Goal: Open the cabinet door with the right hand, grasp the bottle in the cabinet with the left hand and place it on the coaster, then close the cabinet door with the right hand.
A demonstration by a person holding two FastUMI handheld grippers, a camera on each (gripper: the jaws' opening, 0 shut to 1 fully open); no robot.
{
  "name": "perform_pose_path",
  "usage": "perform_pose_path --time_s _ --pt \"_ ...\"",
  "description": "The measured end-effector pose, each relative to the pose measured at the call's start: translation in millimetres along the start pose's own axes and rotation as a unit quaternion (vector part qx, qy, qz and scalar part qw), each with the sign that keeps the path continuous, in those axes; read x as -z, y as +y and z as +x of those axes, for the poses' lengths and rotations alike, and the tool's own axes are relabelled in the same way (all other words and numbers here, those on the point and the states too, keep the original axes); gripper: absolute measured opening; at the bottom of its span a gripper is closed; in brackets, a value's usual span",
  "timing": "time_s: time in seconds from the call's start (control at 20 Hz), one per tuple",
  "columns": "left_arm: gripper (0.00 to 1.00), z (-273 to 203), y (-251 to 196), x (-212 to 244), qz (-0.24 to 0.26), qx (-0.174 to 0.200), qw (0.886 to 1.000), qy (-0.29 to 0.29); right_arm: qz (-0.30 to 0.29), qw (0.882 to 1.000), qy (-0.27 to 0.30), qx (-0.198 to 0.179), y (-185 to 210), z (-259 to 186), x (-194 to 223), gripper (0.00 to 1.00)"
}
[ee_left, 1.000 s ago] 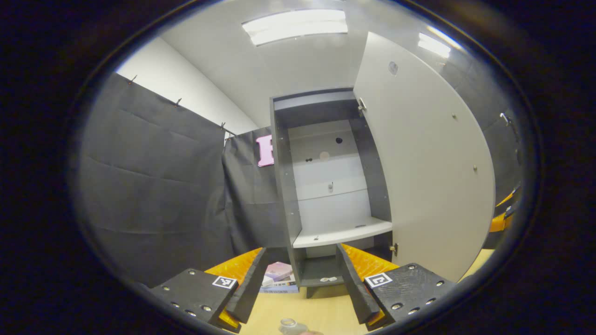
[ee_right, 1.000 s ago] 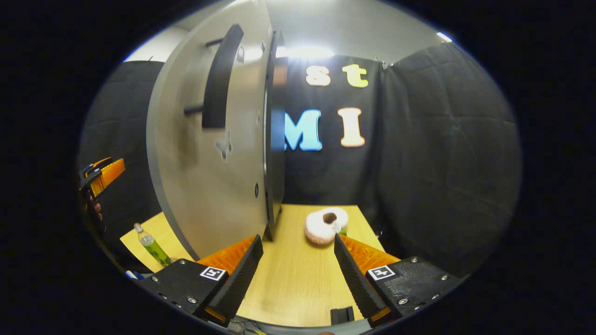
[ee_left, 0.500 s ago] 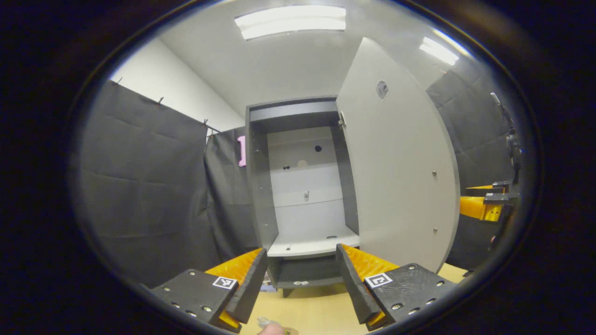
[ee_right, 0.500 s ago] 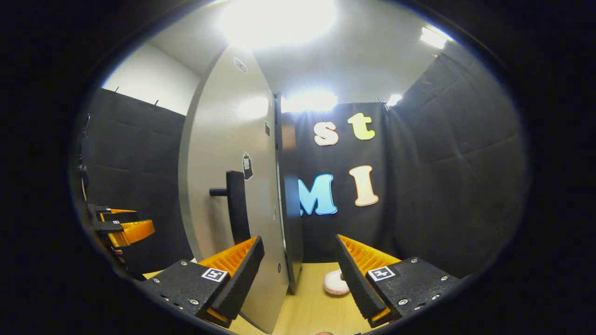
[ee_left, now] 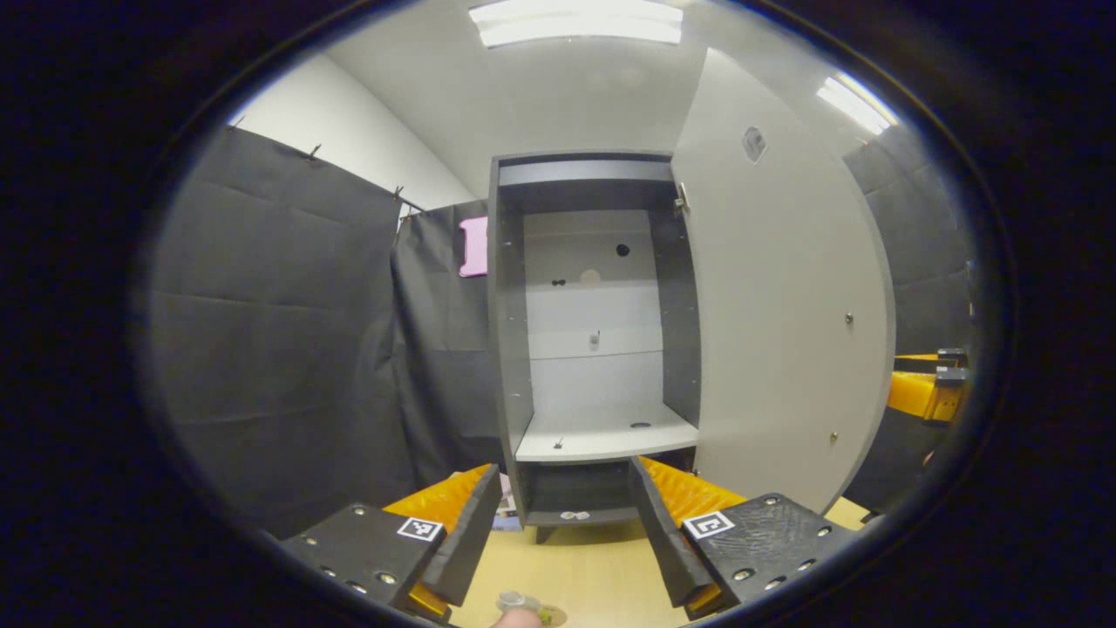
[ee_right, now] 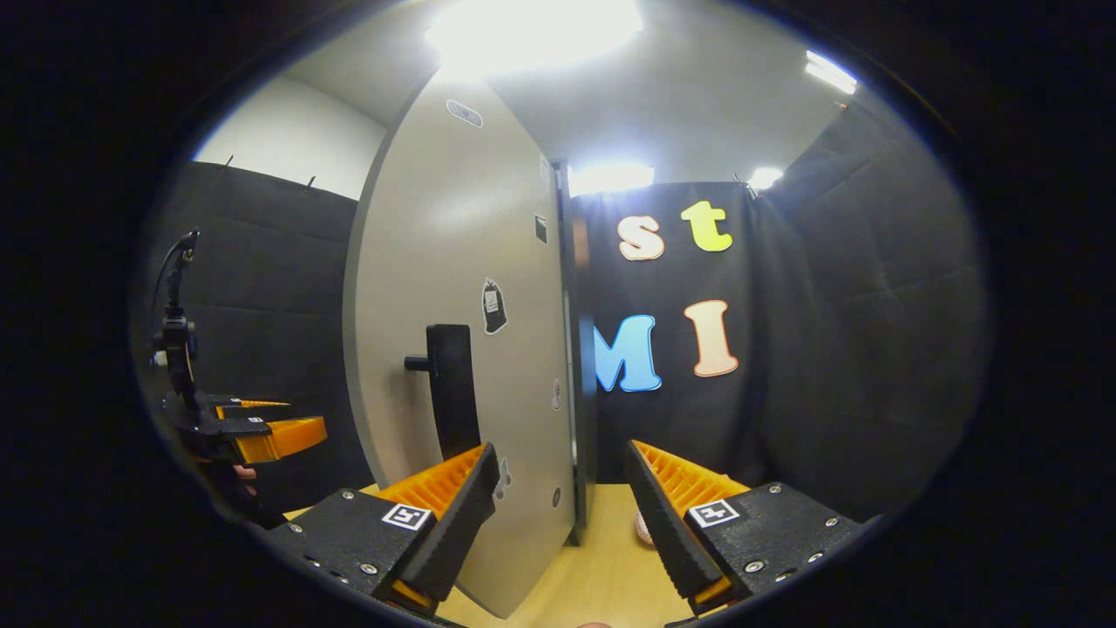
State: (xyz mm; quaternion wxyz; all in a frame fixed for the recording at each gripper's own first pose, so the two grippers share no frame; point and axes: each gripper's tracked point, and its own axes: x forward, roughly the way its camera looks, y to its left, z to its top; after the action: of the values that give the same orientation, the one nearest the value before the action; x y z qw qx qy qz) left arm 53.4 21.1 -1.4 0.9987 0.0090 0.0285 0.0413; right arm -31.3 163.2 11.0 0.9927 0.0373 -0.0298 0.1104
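Cabinet door (ee_left: 785, 331): swung wide open, hinged at right of cabinet (ee_left: 593, 340); shelves bare.
Bottle (ee_left: 516, 602): cap glimpsed at the bottom edge of the left gripper view, on the counter (ee_left: 593, 584), below and just short of the left tool (ee_left: 562, 532); coaster hard to make out.
Left tool: spread, empty.
Right tool (ee_right: 558, 523): spread, empty, facing the door's outer face; handle (ee_right: 452, 397) upright, just left of and beyond its fingers. Judged nearer hand for closing.

It was a recording booth, not a home: black cloth walls (ee_left: 288, 331) pinned up around a lone grey cabinet (ee_left: 510, 349) on a wooden table (ee_left: 584, 580) under ceiling strip lights (ee_left: 575, 22).
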Motion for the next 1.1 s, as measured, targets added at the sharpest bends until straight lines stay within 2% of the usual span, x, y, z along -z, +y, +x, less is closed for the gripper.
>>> perform_pose_path --time_s 0.1,0.3,0.35,0.4,0.45,0.5,0.6,0.8,0.95,1.05,1.1 --pt "0.89 8 17 2 0.002 0.001 1.000 0.003 0.016 1.000 0.005 -0.006 22 10 1 0.92" --pt "0.89 23 48 7 0.004 0.011 1.000 0.008 0.010 1.000 0.004 -0.005 61 33 2 0.92" --pt "0.89 31 53 11 0.003 0.018 1.000 0.010 0.012 1.000 0.005 -0.005 70 39 4 0.92" --pt "0.84 39 60 13 0.001 0.024 1.000 0.009 0.016 1.000 0.006 -0.004 80 44 5 0.92" --pt "0.89 49 66 16 -0.001 0.032 0.999 0.007 0.019 1.000 0.007 -0.003 90 50 7 0.90" --pt "0.84 58 73 19 -0.001 0.038 0.999 0.008 0.019 1.000 0.006 -0.001 98 56 7 0.92" --pt "0.84 78 86 21 -0.001 0.053 0.999 0.007 0.012 1.000 0.004 0.008 114 69 7 0.92" --pt "0.89 108 95 28 -0.006 0.093 0.996 -0.003 -0.014 1.000 -0.007 0.027 131 100 11 0.92" --pt "0.80 122 108 34 -0.010 0.101 0.995 0.000 -0.013 0.999 -0.001 0.039 145 112 17 0.92" --pt "0.84 126 116 36 -0.014 0.098 0.995 0.000 -0.017 0.999 -0.003 0.043 143 113 17 0.92" --pt "0.80 128 119 37 -0.015 0.093 0.996 0.002 -0.022 0.999 -0.001 0.047 143 114 18 0.92"
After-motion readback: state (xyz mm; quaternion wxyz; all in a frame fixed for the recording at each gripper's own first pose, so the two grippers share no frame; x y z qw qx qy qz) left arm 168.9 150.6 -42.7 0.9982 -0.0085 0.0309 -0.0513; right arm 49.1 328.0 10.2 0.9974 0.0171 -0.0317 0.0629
